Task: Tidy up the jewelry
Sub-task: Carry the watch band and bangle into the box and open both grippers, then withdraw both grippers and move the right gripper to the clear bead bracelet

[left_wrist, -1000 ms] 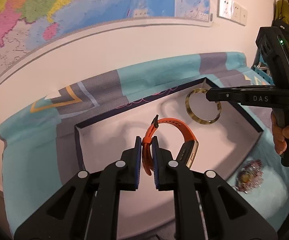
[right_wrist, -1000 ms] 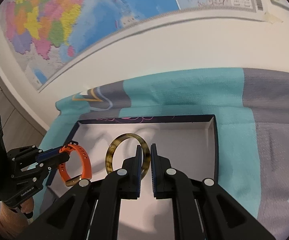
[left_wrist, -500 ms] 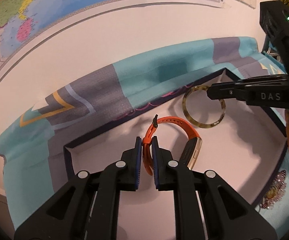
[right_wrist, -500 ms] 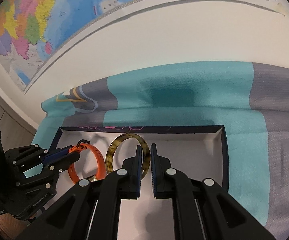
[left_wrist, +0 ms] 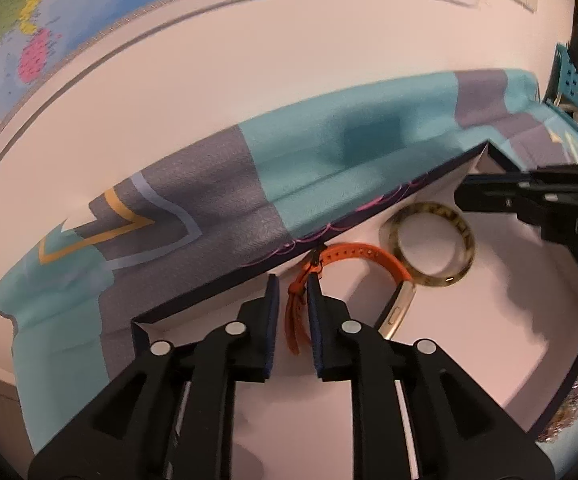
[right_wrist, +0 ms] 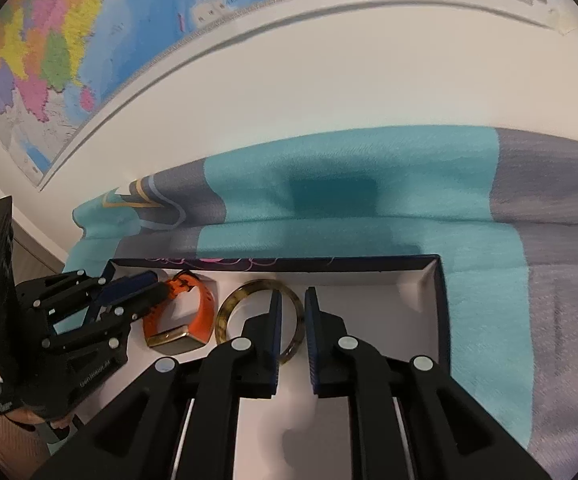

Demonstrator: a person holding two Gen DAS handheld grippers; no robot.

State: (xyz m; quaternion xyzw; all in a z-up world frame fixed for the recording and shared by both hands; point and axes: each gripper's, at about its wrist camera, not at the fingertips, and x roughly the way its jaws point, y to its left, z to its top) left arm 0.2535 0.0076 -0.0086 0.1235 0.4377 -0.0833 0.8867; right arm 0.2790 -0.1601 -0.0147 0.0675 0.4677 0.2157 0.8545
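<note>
**Inside the box: both pieces down, both claws loosened**

In the shallow white-lined box [right_wrist: 417, 280] on the teal and grey cloth [right_wrist: 369, 200], your orange watch [left_wrist: 369, 256] lies on its side near the back wall, with the tortoiseshell bangle [right_wrist: 233, 308] just beside it; in the left view their edges look like they touch. Your left gripper [left_wrist: 292, 312] has its pads spread a little, the orange strap sitting in the gap between them, not pinched as far as I can tell. Your right gripper [right_wrist: 290, 324] is parted too, straddling the bangle's rim without squeezing it. A sparkly brooch-type thing [left_wrist: 565, 412] sits on the cloth outside the box's right wall. There's a colourful map [right_wrist: 89, 40] on the wall behind.
</note>
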